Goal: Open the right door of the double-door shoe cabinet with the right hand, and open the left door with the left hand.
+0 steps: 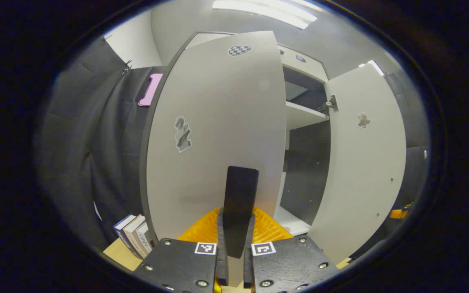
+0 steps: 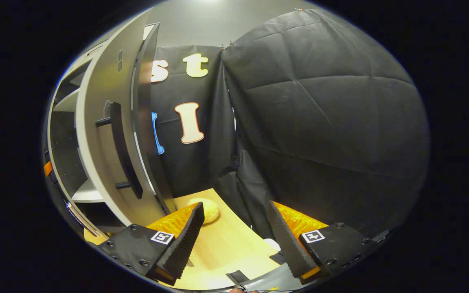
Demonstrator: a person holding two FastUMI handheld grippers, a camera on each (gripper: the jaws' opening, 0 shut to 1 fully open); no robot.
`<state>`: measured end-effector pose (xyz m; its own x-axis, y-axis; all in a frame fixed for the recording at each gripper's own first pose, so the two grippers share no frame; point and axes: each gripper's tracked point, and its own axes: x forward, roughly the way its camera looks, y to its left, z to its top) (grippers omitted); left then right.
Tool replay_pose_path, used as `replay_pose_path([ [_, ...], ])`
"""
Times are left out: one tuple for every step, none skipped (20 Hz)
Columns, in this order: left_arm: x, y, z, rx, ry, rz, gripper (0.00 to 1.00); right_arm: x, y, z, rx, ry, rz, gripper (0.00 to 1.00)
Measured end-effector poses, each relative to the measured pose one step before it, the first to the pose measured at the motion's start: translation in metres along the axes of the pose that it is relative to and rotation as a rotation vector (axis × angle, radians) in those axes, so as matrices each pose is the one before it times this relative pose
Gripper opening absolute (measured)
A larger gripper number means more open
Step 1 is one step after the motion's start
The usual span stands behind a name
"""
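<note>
The grey shoe cabinet point(image 1: 299, 61) stands with both doors swung out. In the left gripper view, the left door point(image 1: 218, 122) fills the middle, and its dark bar handle point(image 1: 240, 195) sits upright between my fingers. My left gripper point(image 1: 235, 244) is shut on that handle. The right door point(image 1: 364, 162) stands wide open beyond it, baring a shelf point(image 1: 303, 116). In the right gripper view, the right door point(image 2: 96, 162) is at the left with its dark handle point(image 2: 122, 150). My right gripper point(image 2: 234, 207) is open, holds nothing, and is off to the right of that handle.
Several books point(image 1: 134, 240) stand on the wooden table point(image 2: 226, 244) left of the cabinet. A round pale bun-like object point(image 2: 207, 209) lies on the table near the right door's foot. Black cloth walls close in on the right and behind.
</note>
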<state>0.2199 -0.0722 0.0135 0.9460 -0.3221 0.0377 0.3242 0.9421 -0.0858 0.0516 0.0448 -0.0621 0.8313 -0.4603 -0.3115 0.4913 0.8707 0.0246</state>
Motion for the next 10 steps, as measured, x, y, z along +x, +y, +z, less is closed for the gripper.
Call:
replay_pose_path([
  [-0.00386, 0.00200, 0.00068, -0.00221, -0.00379, -0.00601, 0.17, -0.00654, -0.00058, -0.00415, 0.00218, 0.00352, -0.00979, 0.98],
  [-0.00381, 0.00100, 0.00126, -0.00163, -0.00441, -0.00618, 0.17, -0.00552, 0.00012, -0.00335, 0.00275, 0.00643, -0.00792, 0.99],
  [-0.00278, 0.00082, 0.00165, -0.00157, -0.00281, -0.00669, 0.17, -0.00590, 0.00095, -0.00330, 0.00272, 0.00395, -0.00415, 1.00],
  [-0.00330, 0.00118, 0.00156, -0.00229, -0.00291, -0.00664, 0.17, -0.00548, 0.00184, -0.00117, 0.00200, -0.00054, 0.00003, 0.98],
  [-0.00358, 0.00189, 0.00181, -0.00359, -0.00227, -0.00449, 0.17, -0.00462, 0.00296, -0.00213, -0.00041, -0.00132, 0.00111, 0.98],
  [-0.00469, 0.00162, -0.00027, -0.00218, -0.00252, -0.00233, 0.17, -0.00415, 0.00186, -0.00165, -0.00312, -0.00116, 0.00032, 0.92],
  [-0.00374, 0.00192, 0.00102, 0.00185, -0.00287, -0.00179, 0.17, -0.00354, 0.00173, -0.00221, -0.00376, -0.00098, -0.00030, 0.92],
  [-0.00329, 0.00428, -0.00048, 0.00860, -0.00271, -0.00143, 0.17, -0.00462, 0.00247, -0.00073, -0.00309, -0.00401, 0.00157, 0.92],
  [-0.00346, 0.00287, 0.00208, -0.00129, -0.00649, -0.00177, 0.15, -0.00314, 0.00214, -0.00095, -0.00270, -0.00438, 0.00043, 0.92],
  [-0.00322, 0.00147, 0.00000, -0.00283, -0.00167, 0.00108, 0.15, -0.00244, 0.00225, -0.00114, -0.00302, -0.00065, 0.00120, 0.92],
])
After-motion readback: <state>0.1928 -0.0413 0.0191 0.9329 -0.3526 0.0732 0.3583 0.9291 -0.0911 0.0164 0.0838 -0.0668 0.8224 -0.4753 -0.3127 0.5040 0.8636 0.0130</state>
